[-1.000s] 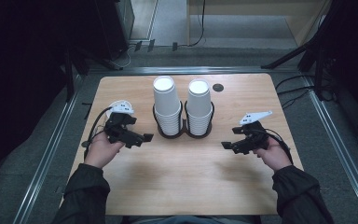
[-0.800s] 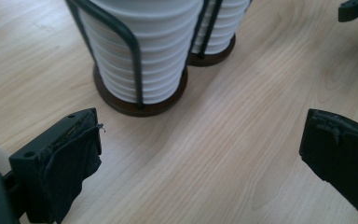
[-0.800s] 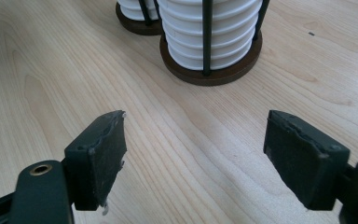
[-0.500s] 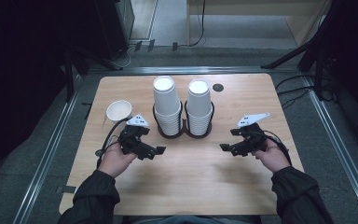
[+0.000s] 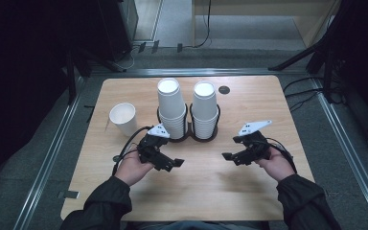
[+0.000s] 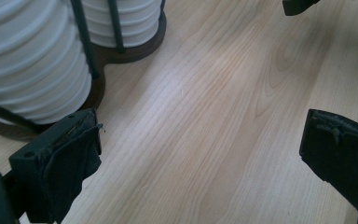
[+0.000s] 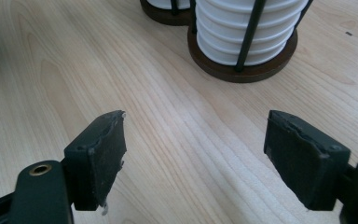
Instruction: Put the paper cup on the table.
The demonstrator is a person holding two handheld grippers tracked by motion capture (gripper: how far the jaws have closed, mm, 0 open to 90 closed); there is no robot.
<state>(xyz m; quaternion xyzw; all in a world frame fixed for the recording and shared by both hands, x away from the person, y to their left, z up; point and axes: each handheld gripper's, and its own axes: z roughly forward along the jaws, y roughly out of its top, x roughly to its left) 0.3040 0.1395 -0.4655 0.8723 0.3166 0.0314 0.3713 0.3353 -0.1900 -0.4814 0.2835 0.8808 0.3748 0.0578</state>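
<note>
Single cup [image 5: 123, 118] now stands left of the cup holder [image 5: 188, 135]; left gripper [image 5: 171, 163] withdrawn, right gripper [image 5: 231, 156] idle, both fingers wide open, empty; next cup likely.

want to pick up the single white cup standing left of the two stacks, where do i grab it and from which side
Grip the single cup across its side wall just under the rim, coming in with the left gripper from the table's front-left. It stands upright, mouth up and apart from the left stack, so open jaws should fit around it; the tapered wall may slip lower down.
</note>
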